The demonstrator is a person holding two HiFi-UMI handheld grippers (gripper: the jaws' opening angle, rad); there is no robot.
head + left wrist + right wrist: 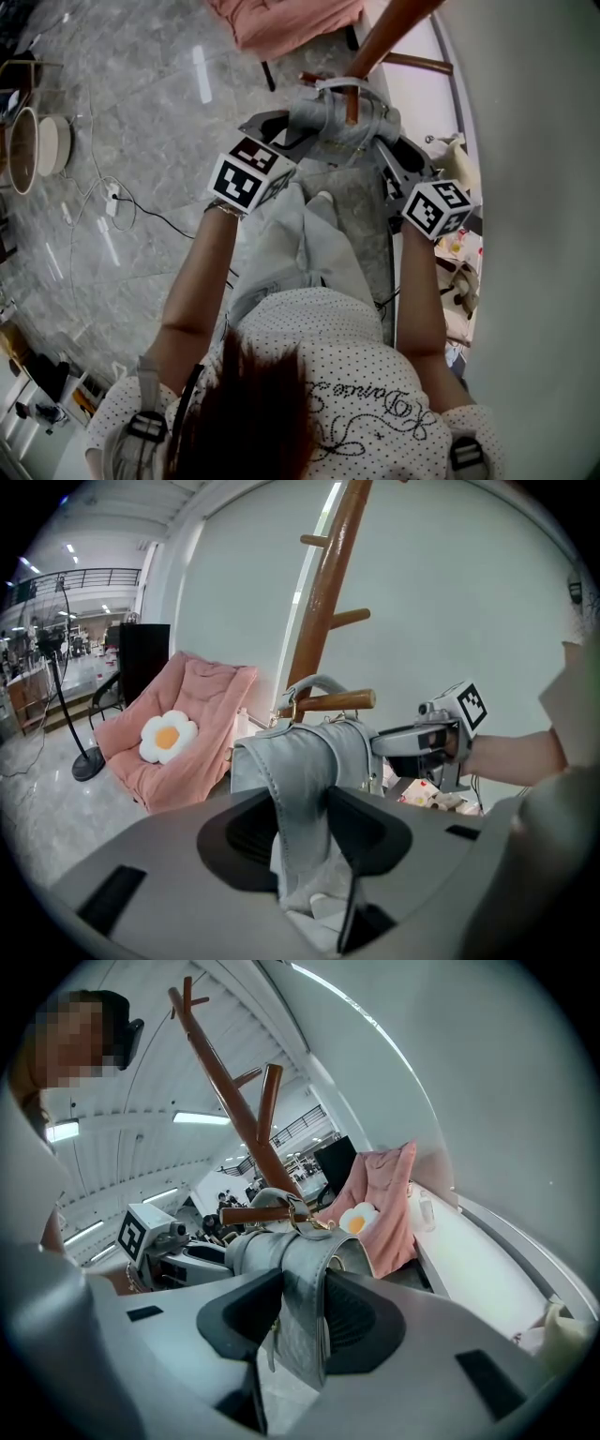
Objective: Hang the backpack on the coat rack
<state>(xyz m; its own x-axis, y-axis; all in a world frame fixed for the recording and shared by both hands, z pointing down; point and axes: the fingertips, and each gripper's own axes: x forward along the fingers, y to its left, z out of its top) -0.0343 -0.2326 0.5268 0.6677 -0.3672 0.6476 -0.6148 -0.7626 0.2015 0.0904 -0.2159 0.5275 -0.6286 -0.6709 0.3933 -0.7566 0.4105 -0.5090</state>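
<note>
Backpack [337, 117], grey, hangs at the top centre of the head view, held between the two grippers and against the brown rack [394, 28]. Its top loop [314, 682] sits over a level peg [328, 702] of the rack; the peg passes through it, and the bag's body lies just under the peg.

The left gripper [277, 127] comes in from the lower left. In its own view the jaws are pressed onto a grey strap [300, 789] of the bag, which fills the gap between them and runs up to the body.

The right gripper [394, 155] comes in from the lower right. Its view shows a folded strap [300, 1297] standing on edge between the jaws, both of which touch it, so it too pinches the bag.

Behind the rack, at the upper edge of the head view, stands a pink chair [281, 23]; the left gripper view shows a flower cushion [167, 735] on it. The floor [141, 122] is grey marble.
</note>
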